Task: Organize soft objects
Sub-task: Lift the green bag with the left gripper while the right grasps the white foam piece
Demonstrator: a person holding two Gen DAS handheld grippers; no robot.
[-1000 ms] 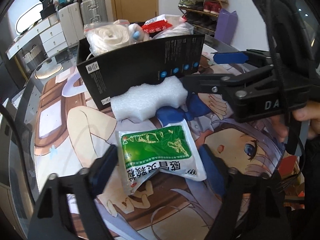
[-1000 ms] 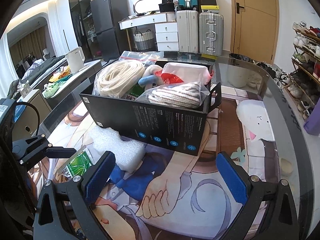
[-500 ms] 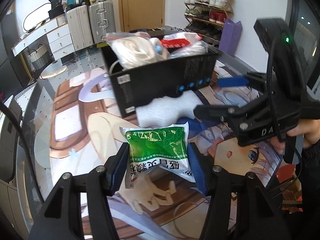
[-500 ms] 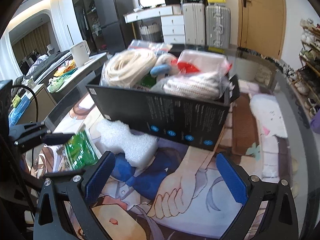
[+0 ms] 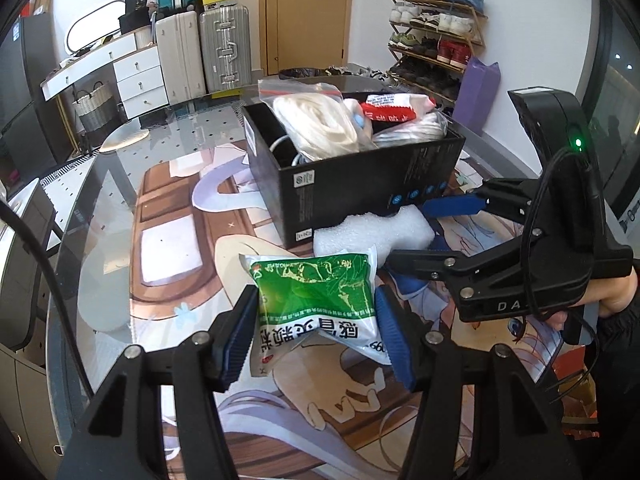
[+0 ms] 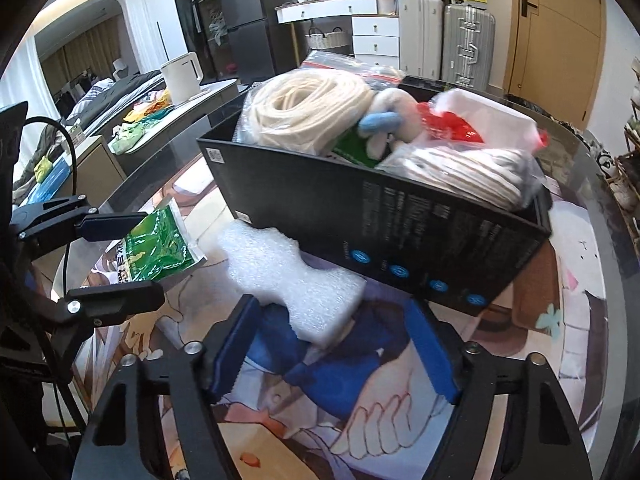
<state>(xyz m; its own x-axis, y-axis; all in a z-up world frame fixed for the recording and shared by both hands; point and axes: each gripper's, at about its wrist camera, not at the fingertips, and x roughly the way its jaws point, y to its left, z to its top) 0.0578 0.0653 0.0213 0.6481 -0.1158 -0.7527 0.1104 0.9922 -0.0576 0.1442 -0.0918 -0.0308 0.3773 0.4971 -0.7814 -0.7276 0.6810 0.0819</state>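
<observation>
Gripping green packet (image 5: 316, 304), left tongs (image 5: 316, 332); right tongs (image 6: 332, 352) wide, foam (image 6: 292, 280) ahead.

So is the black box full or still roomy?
Full: in the black box, the rope coil and bagged items bulge above its rim.

1. The left wrist view looks from low and close over the surface (image 5: 104, 216) toward the black cardboard box (image 5: 360, 184).
2. The right wrist view faces that box (image 6: 380, 216) from its long side, nearer; both share the white foam block (image 5: 372, 236) (image 6: 296, 280).
</observation>
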